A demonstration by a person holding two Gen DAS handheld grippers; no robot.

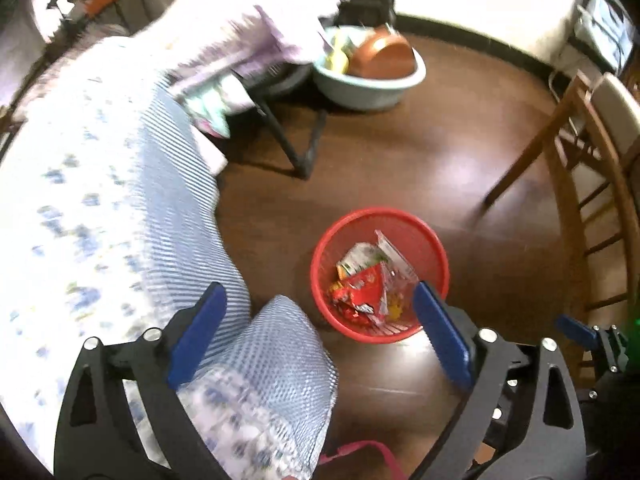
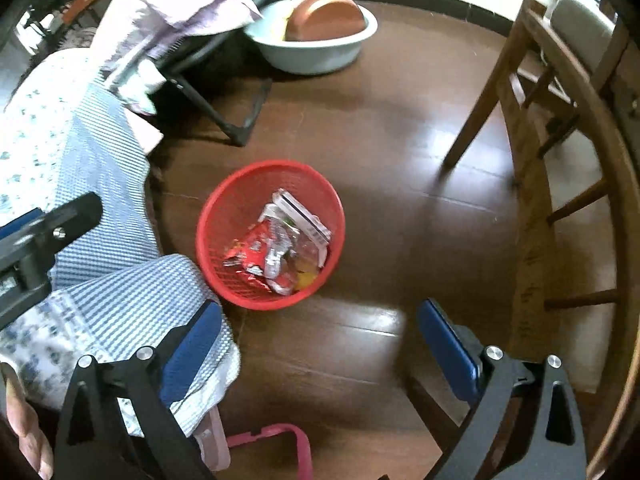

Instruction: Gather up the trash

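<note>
The red mesh basket [image 2: 270, 236] stands on the wood floor [image 2: 392, 152], holding a red snack wrapper [image 2: 256, 254] and clear packaging. The left gripper [image 1: 320, 336] and right gripper [image 2: 320, 356] hang above it, jaws wide apart and empty. For the next pickup, locate loose trash first, then close squarely on it, clear of the striped bedding [image 2: 132, 304].

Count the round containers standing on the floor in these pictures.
2: the red mesh basket holding wrappers, mid-floor, and the pale basin farther back beside the black folding stand. Others may be hidden.

Red plastic mesh basket [image 2: 270, 232] on glossy wood floor [image 2: 400, 152]
</note>
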